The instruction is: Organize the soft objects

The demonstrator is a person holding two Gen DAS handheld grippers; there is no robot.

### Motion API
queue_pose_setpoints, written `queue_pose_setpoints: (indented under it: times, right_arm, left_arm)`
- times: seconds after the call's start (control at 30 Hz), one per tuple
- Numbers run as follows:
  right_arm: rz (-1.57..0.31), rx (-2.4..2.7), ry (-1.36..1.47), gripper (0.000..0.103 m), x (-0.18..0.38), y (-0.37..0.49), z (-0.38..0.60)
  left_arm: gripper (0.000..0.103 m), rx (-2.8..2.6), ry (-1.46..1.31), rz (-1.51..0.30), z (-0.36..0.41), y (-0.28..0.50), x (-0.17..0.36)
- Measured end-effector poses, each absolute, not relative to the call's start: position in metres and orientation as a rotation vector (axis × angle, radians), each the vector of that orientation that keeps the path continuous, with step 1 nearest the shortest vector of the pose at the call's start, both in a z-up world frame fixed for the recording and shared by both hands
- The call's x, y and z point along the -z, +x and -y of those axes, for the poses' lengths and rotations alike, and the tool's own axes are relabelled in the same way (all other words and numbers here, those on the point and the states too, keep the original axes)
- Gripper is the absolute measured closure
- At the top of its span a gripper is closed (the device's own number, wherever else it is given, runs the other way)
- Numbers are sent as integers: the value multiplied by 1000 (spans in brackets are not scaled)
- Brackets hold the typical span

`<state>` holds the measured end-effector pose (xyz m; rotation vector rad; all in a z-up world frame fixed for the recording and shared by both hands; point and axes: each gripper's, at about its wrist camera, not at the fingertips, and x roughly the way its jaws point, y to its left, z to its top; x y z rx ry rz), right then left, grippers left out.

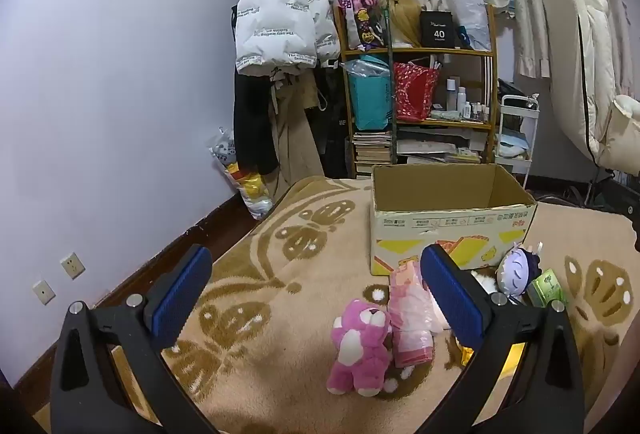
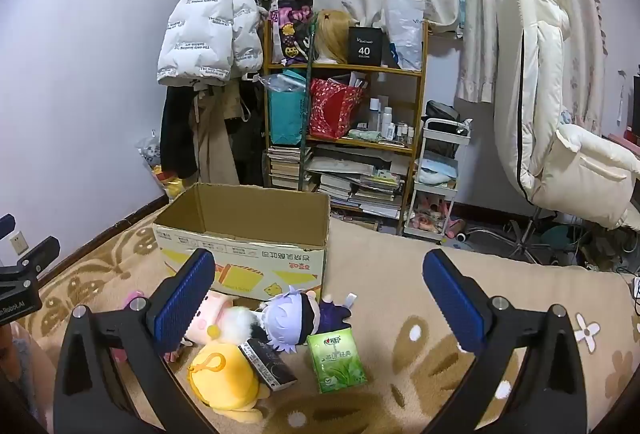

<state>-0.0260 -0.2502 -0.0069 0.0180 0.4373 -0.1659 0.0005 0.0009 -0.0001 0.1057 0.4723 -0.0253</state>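
A pink teddy bear [image 1: 362, 348] lies on the beige patterned blanket [image 1: 272, 298], beside a pink tissue pack [image 1: 410, 318]. An open cardboard box [image 1: 448, 210] [image 2: 248, 234] stands behind them. A white-haired doll [image 2: 296, 316] [image 1: 518, 268], a yellow plush [image 2: 226, 380], a pale pink plush [image 2: 212, 318], a dark flat box [image 2: 268, 362] and a green tissue pack [image 2: 336, 360] lie in front of the box. My left gripper [image 1: 320, 298] hovers open above the bear. My right gripper [image 2: 320, 298] hangs open over the doll and green pack. Neither holds anything.
A bamboo shelf [image 2: 344, 122] full of bags, books and bottles stands behind the box. A white puffer jacket [image 1: 280, 18] hangs at the wall. A white cart [image 2: 436, 178] and a cream chair [image 2: 560, 122] stand at the right. The other gripper's body [image 2: 20, 282] shows at the left edge.
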Motion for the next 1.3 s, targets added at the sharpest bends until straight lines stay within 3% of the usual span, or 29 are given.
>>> queue_pose_setpoints:
  times: [1.3]
  right_arm:
    - [-451, 169, 6, 0, 9, -24, 248]
  left_arm:
    - [0, 29, 141, -470, 5, -2, 5]
